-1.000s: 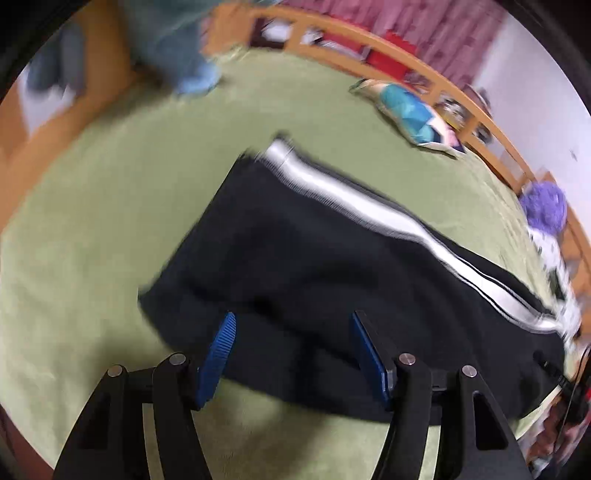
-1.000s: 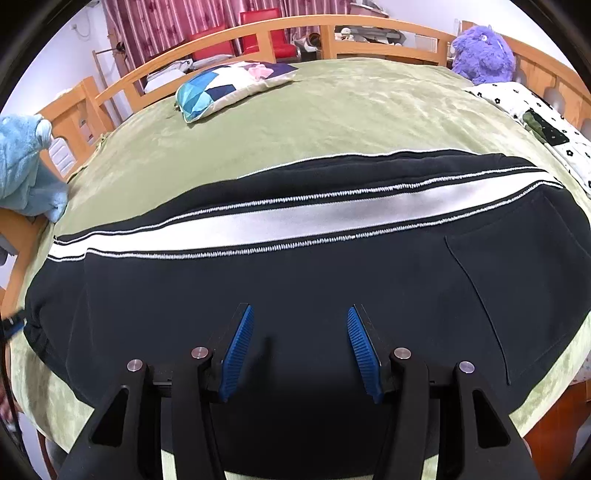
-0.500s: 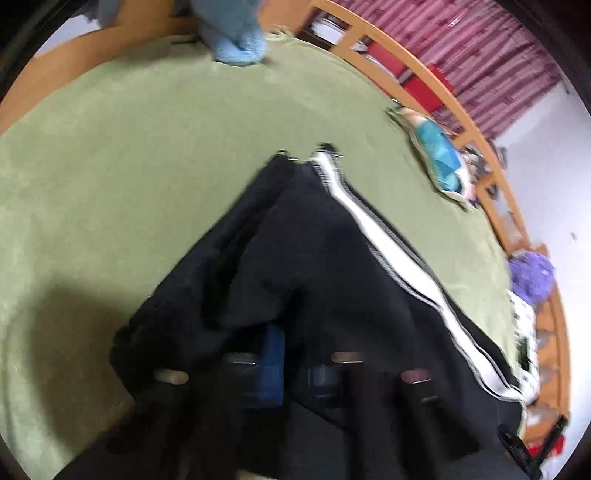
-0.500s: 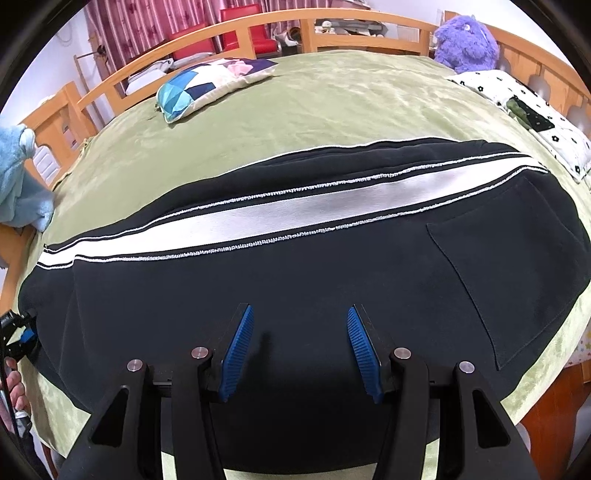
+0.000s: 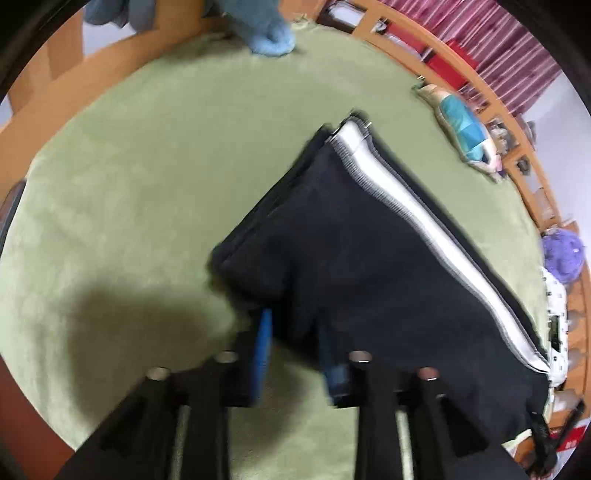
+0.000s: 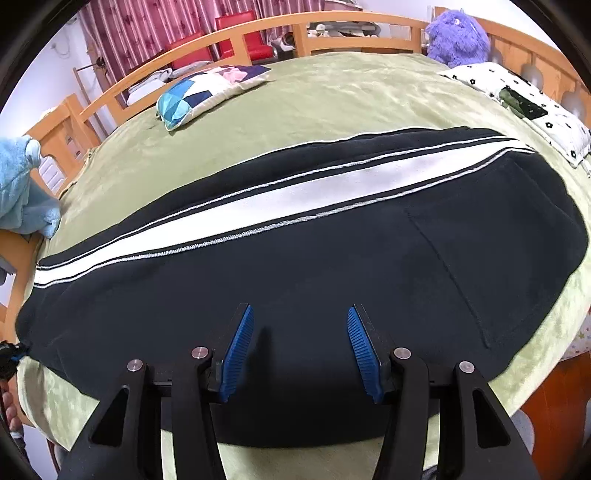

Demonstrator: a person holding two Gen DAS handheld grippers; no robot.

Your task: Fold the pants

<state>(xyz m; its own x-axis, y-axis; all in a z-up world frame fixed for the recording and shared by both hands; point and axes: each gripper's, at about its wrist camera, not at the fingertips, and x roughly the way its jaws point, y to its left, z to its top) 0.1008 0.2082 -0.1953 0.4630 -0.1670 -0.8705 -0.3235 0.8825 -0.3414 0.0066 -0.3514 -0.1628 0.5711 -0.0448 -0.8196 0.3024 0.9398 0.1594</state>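
Black pants (image 6: pixel 295 266) with a white side stripe lie lengthwise across the green bed cover (image 6: pixel 332 99). In the left wrist view the leg end of the pants (image 5: pixel 369 258) lies in stacked layers, and its near corner sits between the blue pads of my left gripper (image 5: pixel 295 350). That gripper's jaws are opening and the pads look clear of the cloth. My right gripper (image 6: pixel 299 343) stands open just above the black cloth near the bed's front edge, left of the back pocket, with nothing pinched.
A patchwork pillow (image 6: pixel 207 92) lies at the far side by the wooden bed rail (image 6: pixel 258 29). A purple plush (image 6: pixel 458 35) and a flowered white cloth (image 6: pixel 524 99) sit at the right. A light blue plush (image 6: pixel 22 192) hangs at the left rail.
My left gripper closed on the near edge of the leg end and bunched it, then its jaws parted again; the cloth now lies flatter. The right gripper stayed open over the pants.
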